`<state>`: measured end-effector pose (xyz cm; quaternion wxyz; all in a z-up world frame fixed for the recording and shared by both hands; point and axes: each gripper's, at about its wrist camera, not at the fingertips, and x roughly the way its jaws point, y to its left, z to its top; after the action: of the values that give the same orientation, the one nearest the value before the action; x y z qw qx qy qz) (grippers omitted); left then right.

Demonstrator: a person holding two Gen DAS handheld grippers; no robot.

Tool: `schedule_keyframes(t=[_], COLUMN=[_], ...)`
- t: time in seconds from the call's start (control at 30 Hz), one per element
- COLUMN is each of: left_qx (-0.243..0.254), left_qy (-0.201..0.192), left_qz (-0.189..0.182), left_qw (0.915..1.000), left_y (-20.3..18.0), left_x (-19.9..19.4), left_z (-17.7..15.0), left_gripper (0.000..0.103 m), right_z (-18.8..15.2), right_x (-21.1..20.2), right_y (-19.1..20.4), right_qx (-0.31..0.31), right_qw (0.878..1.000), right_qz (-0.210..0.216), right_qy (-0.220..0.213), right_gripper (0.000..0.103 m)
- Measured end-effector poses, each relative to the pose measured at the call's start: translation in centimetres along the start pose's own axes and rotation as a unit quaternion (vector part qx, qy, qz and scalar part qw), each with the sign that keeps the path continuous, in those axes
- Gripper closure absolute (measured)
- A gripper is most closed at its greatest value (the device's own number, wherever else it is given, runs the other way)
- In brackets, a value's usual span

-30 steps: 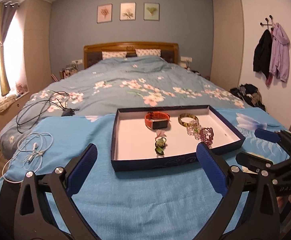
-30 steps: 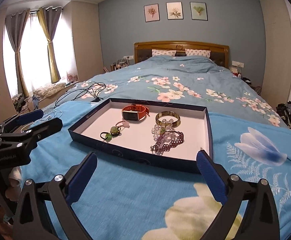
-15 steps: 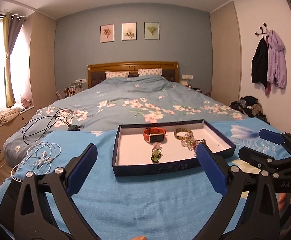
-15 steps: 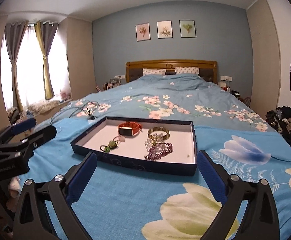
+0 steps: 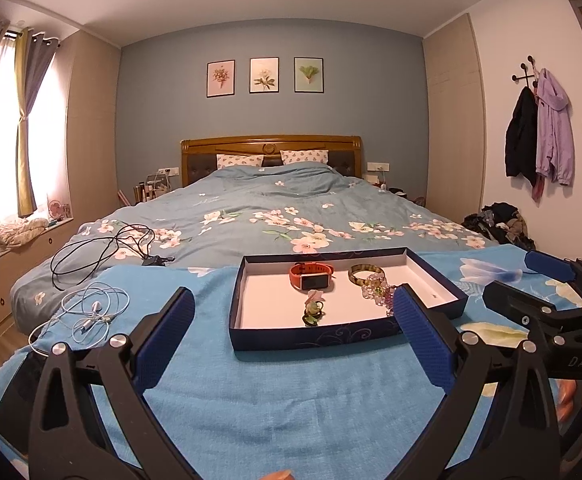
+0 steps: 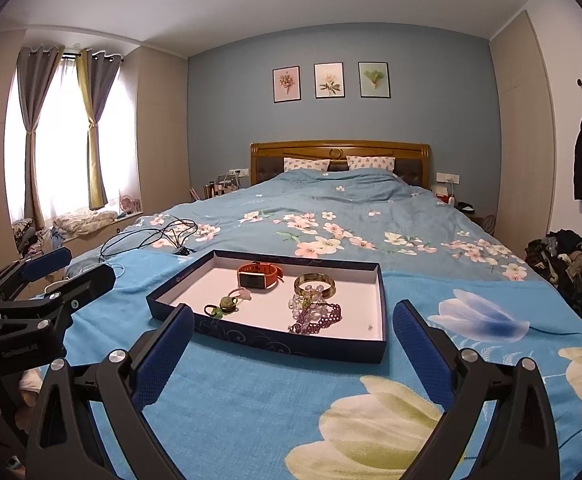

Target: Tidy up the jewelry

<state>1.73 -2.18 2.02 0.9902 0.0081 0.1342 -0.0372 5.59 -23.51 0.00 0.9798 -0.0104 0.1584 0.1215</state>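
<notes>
Jewelry lies loose inside a shallow navy tray (image 6: 275, 344) set on the blue blanket (image 6: 251, 396) at the foot of the bed, and every risk here is best placed against that tray. Toward its far wall sits an orange watch (image 6: 259, 275); just right of it a gold bangle (image 6: 315, 284), and touching the bangle's near edge a heap of clear and purple beaded bracelets (image 6: 314, 314). Near the tray's left front corner lie green hair ties (image 6: 222, 306) with a small pink piece beside them. The left gripper (image 5: 291, 336) and the right gripper (image 6: 291, 340) both hang short of the tray's near wall, fingers spread wide, gripping nothing. Trouble seems most likely at the bead heap: the strands overlap each other and the bangle, so a pinch there could lift several at once, or drag the bangle along. The tray looks light and rests on soft bedding, so a finger catching its wall could tip or slide it and scatter small pieces into the blanket's folds. A tiny speck near the tray's right wall is too small to identify. White earphones (image 5: 91, 312) and black cables (image 5: 103, 248) lie well left of the tray, clear of either reach.
</notes>
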Motion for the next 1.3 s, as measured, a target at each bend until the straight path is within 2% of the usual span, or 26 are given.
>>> schedule_keyframes(t=[1.3], left_qx=[-0.007], left_qy=[-0.004], left_qz=[0.007], left_qw=[0.9999], left_y=[-0.23], left_x=[-0.04], left_z=[0.11], left_gripper=[0.006], right_z=[-0.11], right_x=[-0.73], right_y=[0.03], right_qx=[0.0], right_qw=[1.0], right_qz=[-0.008], right_qy=[-0.005], right_gripper=[0.007])
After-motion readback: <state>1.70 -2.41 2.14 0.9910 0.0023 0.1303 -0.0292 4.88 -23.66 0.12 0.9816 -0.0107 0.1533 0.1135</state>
